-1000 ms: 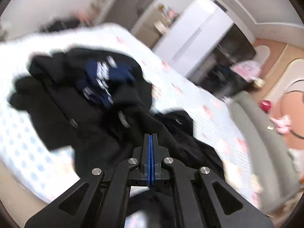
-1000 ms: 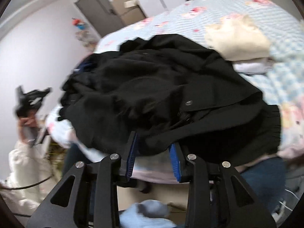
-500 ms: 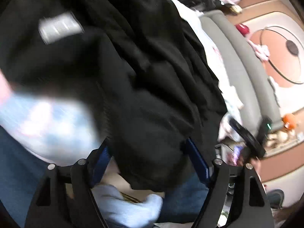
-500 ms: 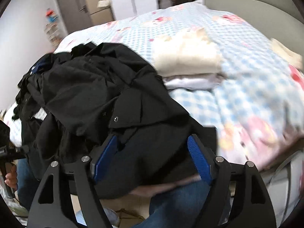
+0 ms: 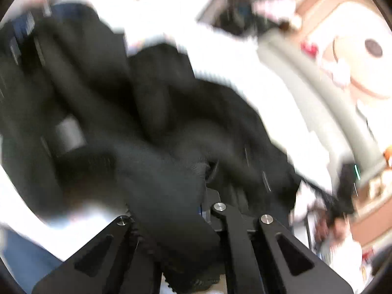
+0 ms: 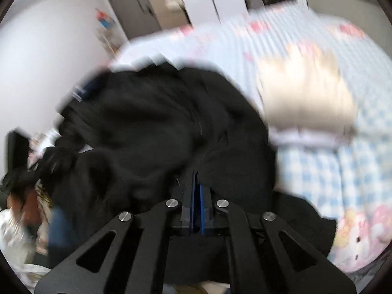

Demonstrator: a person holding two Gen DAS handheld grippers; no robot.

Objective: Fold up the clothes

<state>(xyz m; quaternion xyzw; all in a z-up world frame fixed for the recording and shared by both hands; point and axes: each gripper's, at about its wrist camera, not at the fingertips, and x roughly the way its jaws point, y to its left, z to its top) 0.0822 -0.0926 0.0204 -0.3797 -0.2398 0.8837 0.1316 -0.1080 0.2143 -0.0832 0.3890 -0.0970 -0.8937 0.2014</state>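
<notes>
Black garment (image 6: 152, 132) — thick, limp, bulky, heaped on the bed (image 6: 355, 176) beside the cream folded stack (image 6: 303, 100) — is pinched at its near hem by both grippers, left (image 5: 204, 205) and right (image 6: 196, 193), fingers having just closed; grip seams.

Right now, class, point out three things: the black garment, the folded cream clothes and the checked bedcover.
black garment (image 6: 152, 132), right wrist view, on its bunched middle.
folded cream clothes (image 6: 306, 103), right wrist view, on the top piece.
checked bedcover (image 6: 318, 171), right wrist view, on a bare blue-and-white patch.
</notes>
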